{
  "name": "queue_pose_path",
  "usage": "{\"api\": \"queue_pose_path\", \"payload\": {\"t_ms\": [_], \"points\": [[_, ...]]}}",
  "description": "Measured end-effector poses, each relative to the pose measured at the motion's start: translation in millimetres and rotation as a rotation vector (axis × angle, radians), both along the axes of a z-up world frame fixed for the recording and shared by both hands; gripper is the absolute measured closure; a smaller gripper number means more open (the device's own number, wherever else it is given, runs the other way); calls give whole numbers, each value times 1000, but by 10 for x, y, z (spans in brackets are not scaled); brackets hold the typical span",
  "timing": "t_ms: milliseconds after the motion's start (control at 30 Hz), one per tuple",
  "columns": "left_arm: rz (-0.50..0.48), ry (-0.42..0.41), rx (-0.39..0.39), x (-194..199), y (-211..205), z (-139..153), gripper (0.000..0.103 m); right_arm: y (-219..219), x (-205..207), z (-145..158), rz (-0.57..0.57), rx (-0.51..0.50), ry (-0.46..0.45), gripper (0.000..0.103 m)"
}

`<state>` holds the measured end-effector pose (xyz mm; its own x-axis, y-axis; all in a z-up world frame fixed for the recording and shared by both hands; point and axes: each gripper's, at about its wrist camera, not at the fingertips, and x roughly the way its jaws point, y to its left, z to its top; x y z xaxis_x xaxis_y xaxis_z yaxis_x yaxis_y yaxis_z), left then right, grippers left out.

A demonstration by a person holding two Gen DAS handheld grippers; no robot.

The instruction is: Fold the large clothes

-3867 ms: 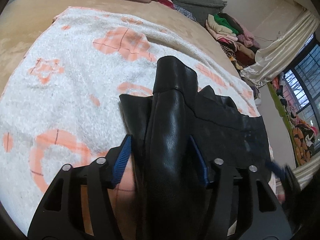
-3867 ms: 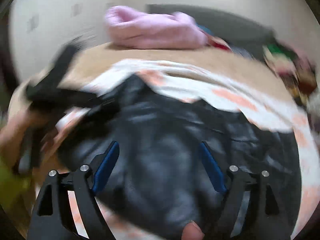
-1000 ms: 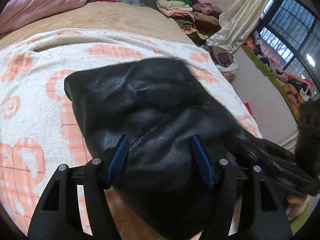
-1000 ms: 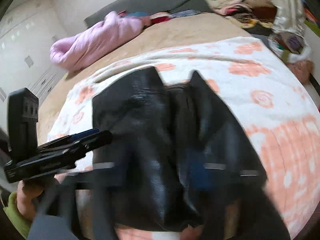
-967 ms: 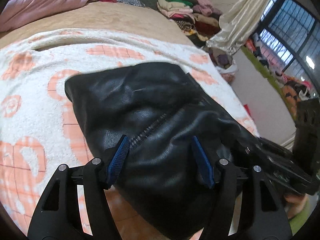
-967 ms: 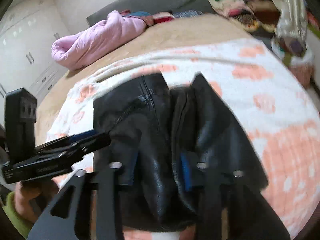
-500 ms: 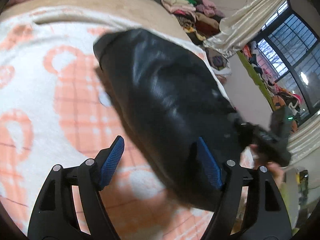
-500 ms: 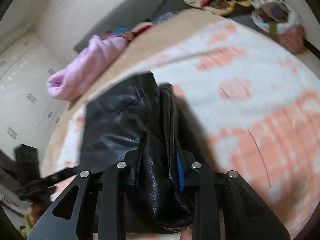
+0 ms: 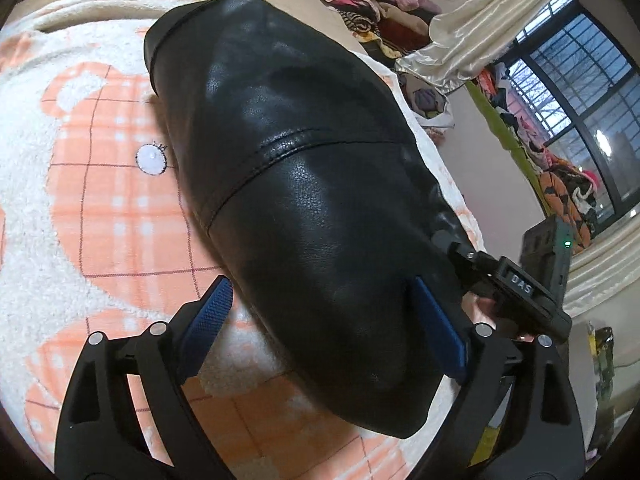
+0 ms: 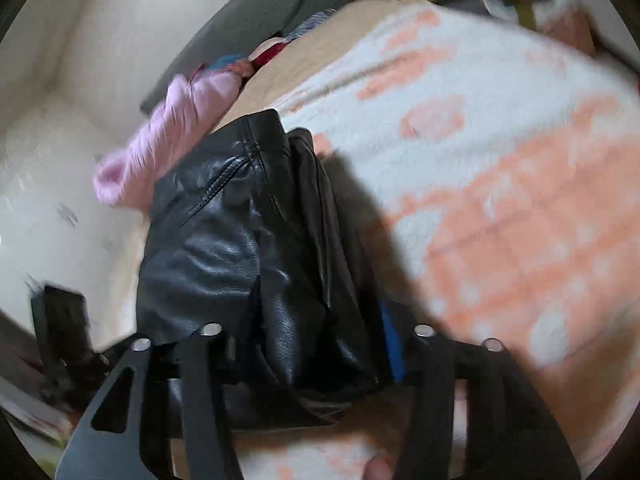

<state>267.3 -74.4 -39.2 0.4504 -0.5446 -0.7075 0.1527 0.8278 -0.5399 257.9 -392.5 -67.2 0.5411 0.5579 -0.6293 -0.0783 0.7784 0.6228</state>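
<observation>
Nearest, in the left wrist view, the left gripper (image 9: 320, 320) stands with jaws just opened wide, the black jacket (image 9: 304, 184) lying loose between them, its left pad clear; in the right wrist view the right gripper (image 10: 308, 340) has just been loosening, jacket bunched between its jaws, and whether it pinches I cannot tell. The jacket lies folded on the blanket (image 9: 80, 184), running toward 12 o'clock; pink bedding (image 10: 168, 140) lies beyond at 10 o'clock. The stiff leather may spring open if the right lets go early; a snagged pad could drag the bundle.
</observation>
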Motion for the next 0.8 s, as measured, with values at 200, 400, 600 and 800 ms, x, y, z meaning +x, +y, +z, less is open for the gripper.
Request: {"api": "queue_pose_path", "payload": {"t_ms": [200, 400, 600, 800], "points": [[-3, -50, 63, 16, 130, 148, 20, 170, -359, 5, -45, 150, 49, 61], [43, -57, 168, 73, 419, 188, 20, 662, -868, -39, -39, 263, 91, 62], [11, -68, 199, -27, 373, 162, 20, 719, -947, 28, -90, 106, 9, 38], [3, -134, 256, -152, 366, 302, 20, 467, -971, 356, -82, 146, -54, 21]]}}
